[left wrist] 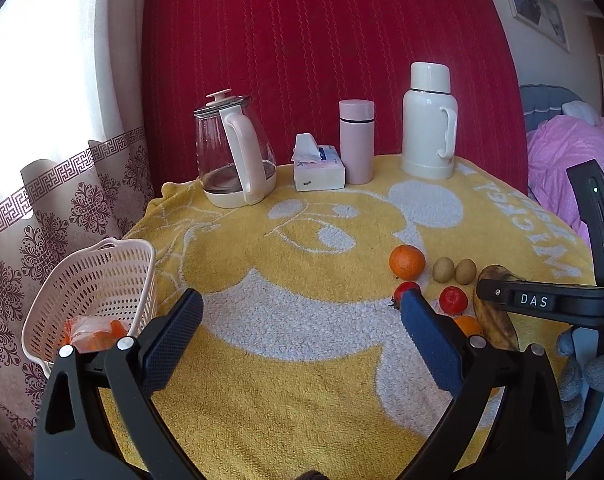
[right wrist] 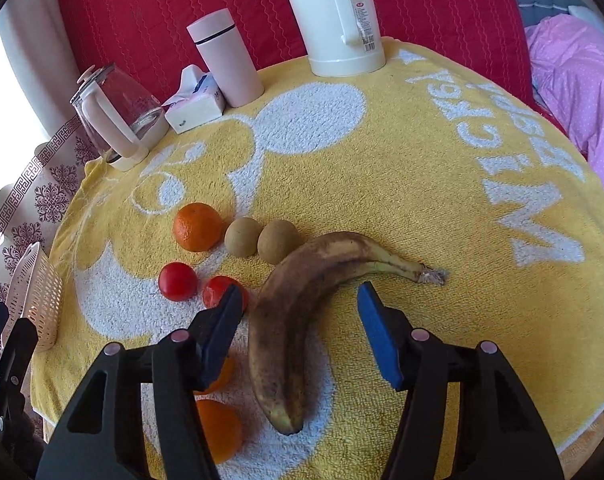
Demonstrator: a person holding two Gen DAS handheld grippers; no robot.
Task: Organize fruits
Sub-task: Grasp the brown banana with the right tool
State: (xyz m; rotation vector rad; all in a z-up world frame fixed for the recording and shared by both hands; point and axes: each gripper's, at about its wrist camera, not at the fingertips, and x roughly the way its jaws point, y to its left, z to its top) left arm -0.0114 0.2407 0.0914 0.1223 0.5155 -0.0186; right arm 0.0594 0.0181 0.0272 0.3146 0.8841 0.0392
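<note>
My left gripper (left wrist: 300, 312) is open over bare towel, with nothing between its fingers. To its left stands a white perforated basket (left wrist: 90, 280) with something orange (left wrist: 94, 336) lying in the bottom. My right gripper (right wrist: 300, 312) is open, low over a brown-spotted banana (right wrist: 286, 332), one finger on each side of it. Left of the banana lie an orange (right wrist: 197, 227), two kiwis (right wrist: 242, 237), two tomatoes (right wrist: 177, 281) and two more oranges (right wrist: 220, 428), partly hidden under the left finger (right wrist: 222, 328).
At the back of the yellow towel (left wrist: 302, 380) stand a glass kettle (left wrist: 234, 156), a tissue box (left wrist: 320, 168), a pink flask (left wrist: 357, 140) and a white thermos (left wrist: 428, 120). A red cover hangs behind. A pink quilt (left wrist: 562, 160) lies to the right. A gloved hand (left wrist: 582, 372) is at the right edge.
</note>
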